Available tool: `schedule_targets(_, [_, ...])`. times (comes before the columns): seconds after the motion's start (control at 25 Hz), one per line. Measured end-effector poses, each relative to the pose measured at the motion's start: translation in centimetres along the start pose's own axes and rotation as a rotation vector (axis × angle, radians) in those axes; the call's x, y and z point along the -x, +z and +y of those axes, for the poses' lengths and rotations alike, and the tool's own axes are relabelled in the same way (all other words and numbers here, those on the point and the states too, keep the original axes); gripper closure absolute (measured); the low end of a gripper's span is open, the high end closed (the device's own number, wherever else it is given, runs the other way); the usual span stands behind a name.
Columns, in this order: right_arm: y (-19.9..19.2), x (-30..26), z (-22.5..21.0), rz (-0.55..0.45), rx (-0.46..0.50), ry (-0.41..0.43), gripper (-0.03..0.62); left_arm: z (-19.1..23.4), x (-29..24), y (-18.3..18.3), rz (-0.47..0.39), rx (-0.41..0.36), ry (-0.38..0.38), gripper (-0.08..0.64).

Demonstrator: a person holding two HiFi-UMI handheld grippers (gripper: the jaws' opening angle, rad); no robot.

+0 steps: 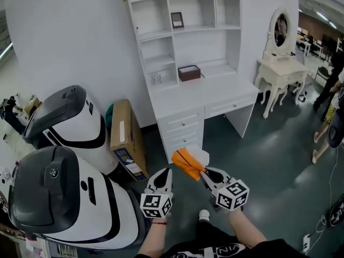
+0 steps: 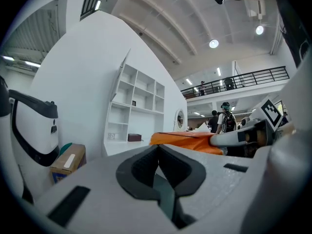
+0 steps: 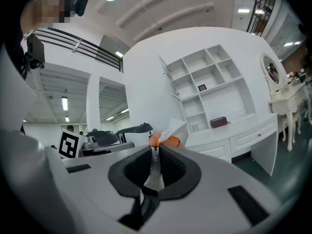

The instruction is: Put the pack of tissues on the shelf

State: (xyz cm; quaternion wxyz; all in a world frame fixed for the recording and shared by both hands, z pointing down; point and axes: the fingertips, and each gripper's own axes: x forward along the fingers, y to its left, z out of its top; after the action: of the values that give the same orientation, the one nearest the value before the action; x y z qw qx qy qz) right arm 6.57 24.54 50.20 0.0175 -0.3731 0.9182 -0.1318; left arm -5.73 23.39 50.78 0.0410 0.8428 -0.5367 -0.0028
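Observation:
The pack of tissues (image 1: pixel 189 163) is orange with a white end; in the right gripper view the pack (image 3: pixel 165 138) sticks out past the jaw tips. My right gripper (image 1: pixel 203 173) is shut on its near edge and carries it level above the grey floor. My left gripper (image 1: pixel 165 172) hovers just left of it, jaws together with nothing between them; from the left gripper view the pack (image 2: pixel 187 141) lies beyond its tips (image 2: pixel 157 147). The white shelf unit (image 1: pixel 183 42) stands ahead over a desk (image 1: pixel 204 93), holding a brown box (image 1: pixel 189 72) and a small frame (image 1: pixel 177 20).
Two large white-and-black machines (image 1: pixel 64 198) (image 1: pixel 70 122) fill the left side. A cardboard box (image 1: pixel 126 138) leans between them and the desk. A white vanity table with an oval mirror (image 1: pixel 279 63) stands at the right, with a person (image 1: pixel 330 101) near the right edge.

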Motion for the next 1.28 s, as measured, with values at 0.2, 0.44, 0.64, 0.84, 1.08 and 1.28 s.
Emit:
schedule_targets(0.2, [1.4,-3.7,-3.2,0.0,-0.007,0.02,0.571,1.9,-4.6,0.8,0.001,-0.006,-0.001,0.552])
schedule_targets(0.44, [3.4,-7.8,-7.0,0.009,-0.003,0.052,0.571,4.0,-10.1,2.1,-0.006,-0.005,0.017,0.552])
schedule_targets(0.64, [4.7,-11.0,-10.1,0.012,0.002,0.078,0.571,5.5,-14.3,2.7,-0.015,-0.007,0.032,0.552])
schedule_targets(0.84, [6.3,-13.8,-13.4,0.008,0.014,0.11,0.571,7.0,-18.6,3.3,-0.026,-0.009,0.061,0.552])
schedule_targets(1.08, [7.2,-15.7,-17.1,0.006,0.015,0.118,0.571,7.4,-22.9,2.9,-0.025,-0.004,0.062,0.552])
schedule_targets(1.28, [7.0,-16.1,-19.2,0.011,-0.007,0.104,0.571,7.2,-25.2,2.0,-0.003,0.008,0.046,0.552])
